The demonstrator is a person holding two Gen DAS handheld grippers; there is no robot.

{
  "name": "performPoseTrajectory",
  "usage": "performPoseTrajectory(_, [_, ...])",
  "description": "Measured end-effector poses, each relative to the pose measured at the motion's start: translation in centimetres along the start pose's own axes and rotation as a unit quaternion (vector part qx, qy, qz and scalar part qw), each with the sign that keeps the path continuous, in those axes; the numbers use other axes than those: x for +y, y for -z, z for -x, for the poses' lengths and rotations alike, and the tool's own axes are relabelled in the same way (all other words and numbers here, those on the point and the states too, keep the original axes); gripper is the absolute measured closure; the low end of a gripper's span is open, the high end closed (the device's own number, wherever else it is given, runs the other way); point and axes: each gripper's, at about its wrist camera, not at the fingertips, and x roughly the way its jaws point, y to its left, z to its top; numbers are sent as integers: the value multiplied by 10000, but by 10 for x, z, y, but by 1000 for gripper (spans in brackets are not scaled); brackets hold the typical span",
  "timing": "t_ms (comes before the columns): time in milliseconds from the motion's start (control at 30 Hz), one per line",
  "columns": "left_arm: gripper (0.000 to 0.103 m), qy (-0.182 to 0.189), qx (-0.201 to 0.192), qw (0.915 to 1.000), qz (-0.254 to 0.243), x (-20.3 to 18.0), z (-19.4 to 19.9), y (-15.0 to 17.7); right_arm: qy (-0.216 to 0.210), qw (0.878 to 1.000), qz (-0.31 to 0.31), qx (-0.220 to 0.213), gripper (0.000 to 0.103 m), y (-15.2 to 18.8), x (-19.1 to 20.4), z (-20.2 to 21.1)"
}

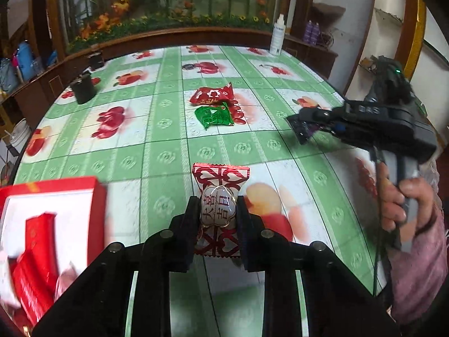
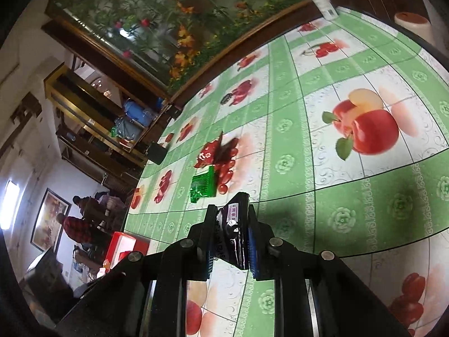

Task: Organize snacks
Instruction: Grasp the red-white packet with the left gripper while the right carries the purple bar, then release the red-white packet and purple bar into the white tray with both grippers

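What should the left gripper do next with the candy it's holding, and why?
Probably carry it left over the red box and let go. The left gripper is shut on the red-and-white candy, and the open box lies close by with red packets inside.

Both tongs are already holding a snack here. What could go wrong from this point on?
1. The left tongs pinch the red-and-white candy across its bulging middle; the slick wrapper might slip out on the way to the red box.
2. The right tongs grip the dark packet edge-on, so it may twist or drop.
3. The box sits at the table's near edge and already holds red packets, so a clumsy drop may miss it.
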Motion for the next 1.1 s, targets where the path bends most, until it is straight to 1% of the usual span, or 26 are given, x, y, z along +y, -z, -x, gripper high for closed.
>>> performPoseTrajectory(100, [81, -32, -150, 9999, 31, 2, 13, 5, -60, 9998, 150, -83, 84, 2, 8, 1])
performPoseTrajectory(200, [81, -164, -328, 9993, 60, 9, 27, 8, -155, 9993, 297, -181, 84, 4, 20, -1])
performPoseTrajectory(300, [81, -236, -437, 9987, 152, 17, 35, 9, -417, 9980, 381, -270, 84, 11, 37, -5])
performPoseTrajectory(367, [81, -333, -527, 9979, 198, 25, 41, 9, -589, 9965, 525, -264, 84, 19, 57, -15])
performPoseTrajectory(567, [81, -727, -706, 9943, 316, 47, 55, 18, -993, 9915, 833, 80, 84, 45, 109, -50])
performPoseTrajectory(767, [81, -1179, -899, 9876, 509, 78, 71, 29, -1407, 9836, 1048, 412, 84, 72, 153, -80])
performPoseTrajectory(967, [81, -1436, -966, 9826, 677, 102, 83, 41, -1735, 9750, 1250, 606, 84, 97, 193, -105])
performPoseTrajectory(1100, [81, -1537, -953, 9800, 832, 120, 87, 51, -1811, 9727, 1273, 693, 84, 108, 207, -118])
